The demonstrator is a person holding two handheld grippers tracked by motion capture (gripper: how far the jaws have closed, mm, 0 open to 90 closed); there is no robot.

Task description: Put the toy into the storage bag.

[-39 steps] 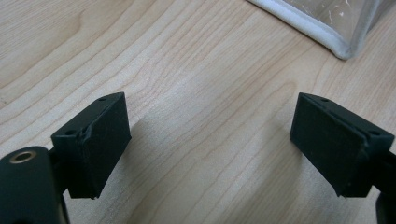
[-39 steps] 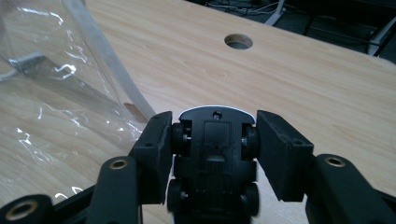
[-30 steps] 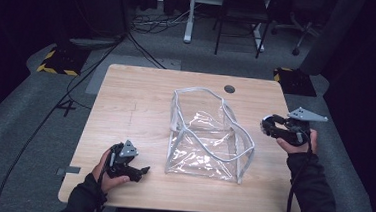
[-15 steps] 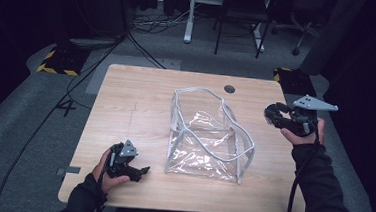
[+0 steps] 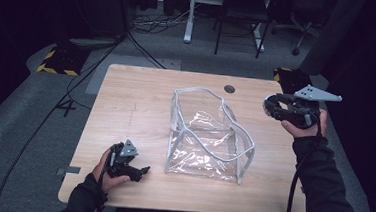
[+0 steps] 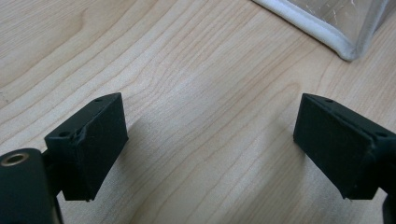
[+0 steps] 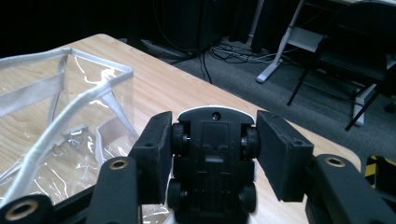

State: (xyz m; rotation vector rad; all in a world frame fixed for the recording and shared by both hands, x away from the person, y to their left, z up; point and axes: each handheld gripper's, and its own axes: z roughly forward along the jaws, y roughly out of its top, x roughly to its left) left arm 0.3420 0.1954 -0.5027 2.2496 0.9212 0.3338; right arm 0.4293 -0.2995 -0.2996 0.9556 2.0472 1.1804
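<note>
Overhead, the right gripper (image 5: 271, 108) clamps a toy car (image 5: 267, 105) at three o'clock of the clear bag (image 5: 209, 137). Ahead of the left gripper (image 6: 210, 140), jaws wide and empty, the bag's corner sits at one o'clock. Alongside the right gripper's view, the car's underside faces us, bag at ten o'clock.

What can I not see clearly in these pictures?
- Toy car, right gripper view: underside faces the camera; the right claw pads cover its sides, the bottom edge cuts it off.
- Same car, high view: too small, hidden by hand and claw.
- Clear bag, left gripper view: the top edge leaves one corner.
</note>
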